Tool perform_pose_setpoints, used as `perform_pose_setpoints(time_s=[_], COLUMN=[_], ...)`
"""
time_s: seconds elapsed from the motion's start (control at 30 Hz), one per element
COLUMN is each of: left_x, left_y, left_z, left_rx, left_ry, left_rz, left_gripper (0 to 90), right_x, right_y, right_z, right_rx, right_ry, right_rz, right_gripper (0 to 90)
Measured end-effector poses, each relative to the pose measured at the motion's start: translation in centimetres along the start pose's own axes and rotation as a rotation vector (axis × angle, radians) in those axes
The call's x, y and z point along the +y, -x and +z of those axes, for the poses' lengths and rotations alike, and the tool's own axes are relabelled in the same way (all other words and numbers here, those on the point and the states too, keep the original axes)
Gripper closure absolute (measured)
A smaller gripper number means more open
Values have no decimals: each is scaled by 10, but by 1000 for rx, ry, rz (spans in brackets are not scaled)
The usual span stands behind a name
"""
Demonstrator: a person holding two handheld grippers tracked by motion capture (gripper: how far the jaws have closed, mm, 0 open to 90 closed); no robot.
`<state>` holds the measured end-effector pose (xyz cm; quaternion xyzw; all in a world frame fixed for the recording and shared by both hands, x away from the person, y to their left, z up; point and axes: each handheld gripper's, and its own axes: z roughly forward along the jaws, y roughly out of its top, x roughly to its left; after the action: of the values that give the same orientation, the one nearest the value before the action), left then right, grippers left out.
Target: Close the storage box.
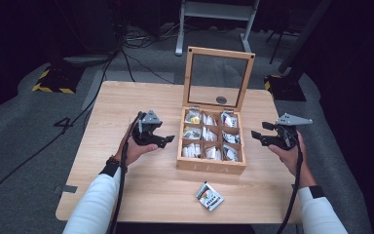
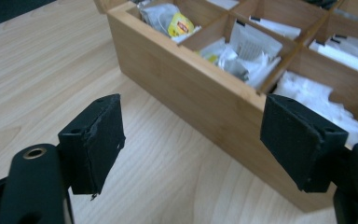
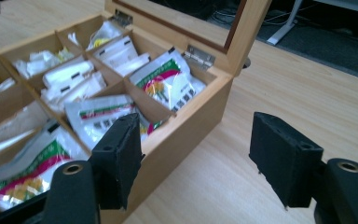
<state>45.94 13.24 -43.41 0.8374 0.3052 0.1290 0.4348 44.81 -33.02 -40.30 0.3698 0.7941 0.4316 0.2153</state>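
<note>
Wooden worktop [image 1: 126, 102], pale, carried all items. Bamboo tea box [image 1: 211, 166], nine compartments, stood at centre with its glazed lid [image 1: 219, 78] raised upright; every compartment held sachets. Left gripper [image 1: 163, 140] hung just beside the box's left wall, jaws spread wide, holding nothing. Right gripper [image 1: 259, 137] hung near the box's right wall, jaws likewise parted and empty. One loose tea sachet [image 1: 210, 196] lay on the worktop in front of the box, untouched. Judged progress: box opened, sachet out; handling of that sachet remained.
</note>
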Motion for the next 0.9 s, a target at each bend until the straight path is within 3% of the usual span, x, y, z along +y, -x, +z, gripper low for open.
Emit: perform_pose_setpoints(time_s=[0.23,0.33,0.63,0.7,0.73,0.77,0.9], left_x=[22,38,64,68,68,71,72], left_y=[-13,-21,-30,-35,-35,-40,-46], left_z=[19,28,44,53,53,60,68], left_rx=[-4,-5,16,36,36,47,53], left_ry=[22,42,39,20,20,9,10], left_rz=[-20,-21,-36,-49,-49,-84,-110], left_gripper=[222,222,231,231,229,229,236], right_x=[18,26,39,45,47,49,54], right_y=[10,15,18,20,22,24,26], right_z=[17,32,58,65,68,71,76], right_rx=[-2,-9,-16,-36,-33,-35,-25], right_ry=[-1,-10,-43,-46,-60,-63,-36], right_rz=[20,29,31,11,23,32,35], right_gripper=[346,350,351,352,337,336,338])
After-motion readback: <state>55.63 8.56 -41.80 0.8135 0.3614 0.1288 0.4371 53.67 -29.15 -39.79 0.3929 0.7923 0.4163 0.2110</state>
